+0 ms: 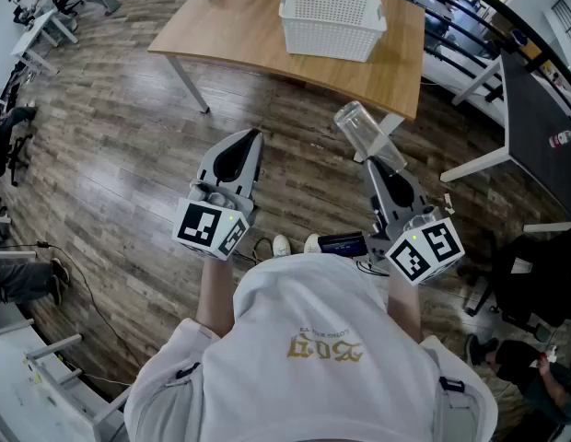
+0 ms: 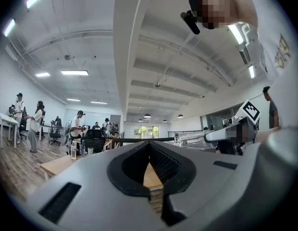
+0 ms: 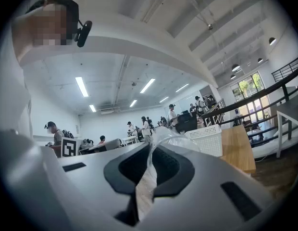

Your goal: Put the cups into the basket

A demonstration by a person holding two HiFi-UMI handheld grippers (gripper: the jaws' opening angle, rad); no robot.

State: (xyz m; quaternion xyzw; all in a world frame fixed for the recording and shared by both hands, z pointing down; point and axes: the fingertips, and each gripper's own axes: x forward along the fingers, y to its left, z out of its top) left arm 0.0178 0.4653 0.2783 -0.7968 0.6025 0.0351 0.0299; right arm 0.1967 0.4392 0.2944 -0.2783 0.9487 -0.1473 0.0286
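The wooden worktop (image 1: 249, 35) is well ahead, and the white basket (image 1: 327, 44) stands on it. This looks like the carrying step. The cup must next go over the basket and be let go. The left gripper (image 1: 251, 139) has its fingers pressed together on nothing. The right gripper (image 1: 376, 161) pinches the wall of a clear cup (image 1: 364, 129), which sticks out past the fingers, tilted, above the floor.
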